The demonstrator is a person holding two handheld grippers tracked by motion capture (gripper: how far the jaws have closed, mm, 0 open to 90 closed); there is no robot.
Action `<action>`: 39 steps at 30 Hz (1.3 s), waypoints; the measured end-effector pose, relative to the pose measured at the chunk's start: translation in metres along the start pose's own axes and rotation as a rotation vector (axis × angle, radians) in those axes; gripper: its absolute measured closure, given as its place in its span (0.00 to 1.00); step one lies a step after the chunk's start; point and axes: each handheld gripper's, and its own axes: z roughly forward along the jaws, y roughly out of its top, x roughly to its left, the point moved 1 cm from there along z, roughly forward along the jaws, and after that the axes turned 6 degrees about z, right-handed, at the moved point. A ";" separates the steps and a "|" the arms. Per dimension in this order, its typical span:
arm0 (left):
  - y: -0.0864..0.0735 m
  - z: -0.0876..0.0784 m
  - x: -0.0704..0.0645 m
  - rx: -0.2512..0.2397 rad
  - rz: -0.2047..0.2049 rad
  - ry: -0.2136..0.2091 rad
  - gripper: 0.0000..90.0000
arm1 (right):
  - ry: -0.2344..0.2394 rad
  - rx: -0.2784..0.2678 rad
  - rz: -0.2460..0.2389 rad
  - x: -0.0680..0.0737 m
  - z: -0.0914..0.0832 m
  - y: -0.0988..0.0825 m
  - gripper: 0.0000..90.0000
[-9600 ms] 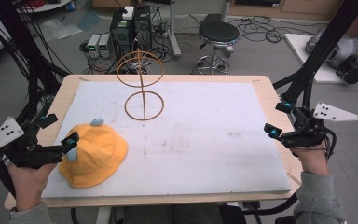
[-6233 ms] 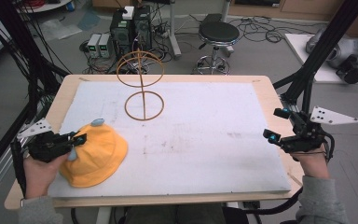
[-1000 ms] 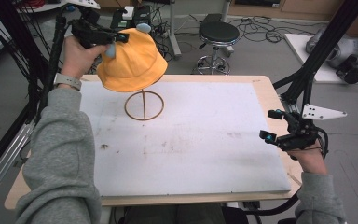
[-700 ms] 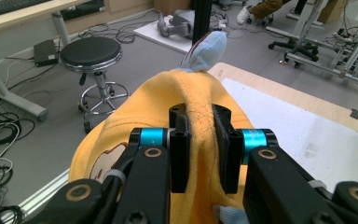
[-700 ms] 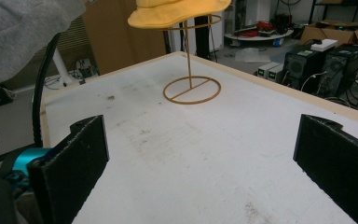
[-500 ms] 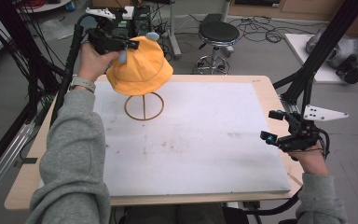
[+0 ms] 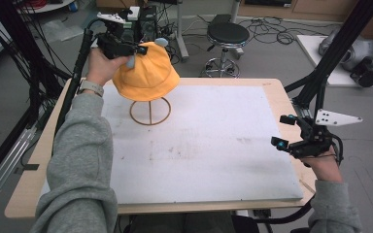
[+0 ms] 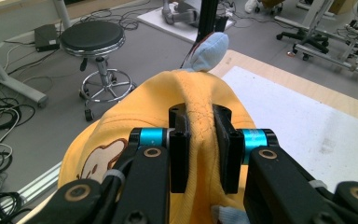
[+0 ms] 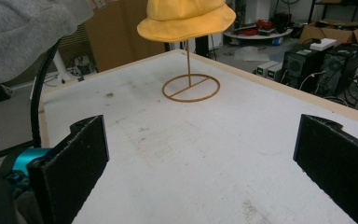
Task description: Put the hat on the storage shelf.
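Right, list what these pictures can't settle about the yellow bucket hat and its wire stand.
- High view: yellow fabric bucket hat covers the top of the thin wire stand; seating hidden.
- Left gripper view: left gripper pinches a fold; stand hidden under the hat.
- Right gripper view: hat crown cut off by the top edge.

Hat lifted off the table and lowered onto the wire stand

At first the yellow hat (image 7: 146, 73) lay flat on the white mat well to the near left of the wire stand (image 7: 149, 111), with the left gripper (image 7: 126, 48) beside its brim. The gripper then pinched the crown, and a second ago it held the hat up above and behind the stand's top. Now the hat has come down and sits over the stand's upper part, above the base ring, with the jaws pressed on a fold of fabric.
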 end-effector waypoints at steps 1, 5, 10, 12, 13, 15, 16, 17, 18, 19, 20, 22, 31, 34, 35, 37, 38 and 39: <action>0.000 0.000 0.000 0.001 -0.002 0.002 0.87 | 0.000 0.002 0.000 0.000 0.000 0.000 0.03; 0.000 0.000 0.001 0.003 0.000 0.012 0.85 | 0.004 0.002 -0.003 0.000 0.001 0.000 0.03; 0.001 -0.001 0.003 -0.007 -0.020 0.045 0.62 | 0.004 0.003 -0.001 0.001 0.001 0.000 0.03; 0.000 -0.003 0.004 -0.015 -0.038 0.034 0.55 | 0.004 0.002 -0.002 0.000 0.001 0.000 0.03; 0.000 -0.003 0.004 -0.014 -0.039 0.036 0.51 | 0.005 0.004 0.001 0.001 0.000 0.000 0.03; 0.000 -0.003 0.005 -0.003 -0.049 0.028 0.45 | 0.005 0.003 -0.001 0.000 0.000 0.000 0.03; -0.001 -0.004 0.005 0.004 -0.055 0.020 0.45 | 0.004 0.004 0.000 0.000 0.000 0.000 0.03; -0.001 -0.004 0.004 0.007 -0.060 0.021 0.39 | 0.005 0.007 0.004 0.000 0.000 0.000 0.03; -0.002 -0.005 0.004 0.010 -0.058 0.020 0.39 | 0.005 0.007 0.005 0.000 0.000 0.000 0.03; -0.002 -0.005 0.003 0.013 -0.060 0.023 0.36 | 0.004 0.008 0.004 0.000 0.000 -0.001 0.03; -0.001 -0.007 0.002 0.018 -0.061 0.029 0.32 | 0.004 0.009 0.001 0.000 0.001 -0.001 0.03; 0.000 -0.010 0.000 0.008 -0.069 0.029 0.22 | 0.008 0.011 0.004 0.000 0.001 -0.001 0.03; 0.008 -0.032 -0.009 -0.007 -0.073 0.056 0.15 | 0.013 0.013 -0.001 0.000 0.004 -0.001 0.03; 0.011 -0.041 -0.013 -0.002 -0.064 0.063 0.15 | 0.017 0.017 0.001 0.001 0.005 -0.001 0.03; 0.012 -0.044 -0.014 -0.001 -0.064 0.065 0.15 | 0.016 0.017 -0.001 0.001 0.005 -0.001 0.03; 0.014 -0.050 -0.017 -0.002 -0.057 0.072 0.15 | 0.018 0.014 -0.002 0.001 0.006 -0.001 0.03; 0.015 -0.057 -0.020 -0.009 -0.055 0.076 0.15 | 0.022 0.018 0.001 0.001 0.006 -0.001 0.03; 0.015 -0.057 -0.020 -0.009 -0.055 0.076 0.15 | 0.022 0.018 0.001 0.001 0.006 -0.001 0.03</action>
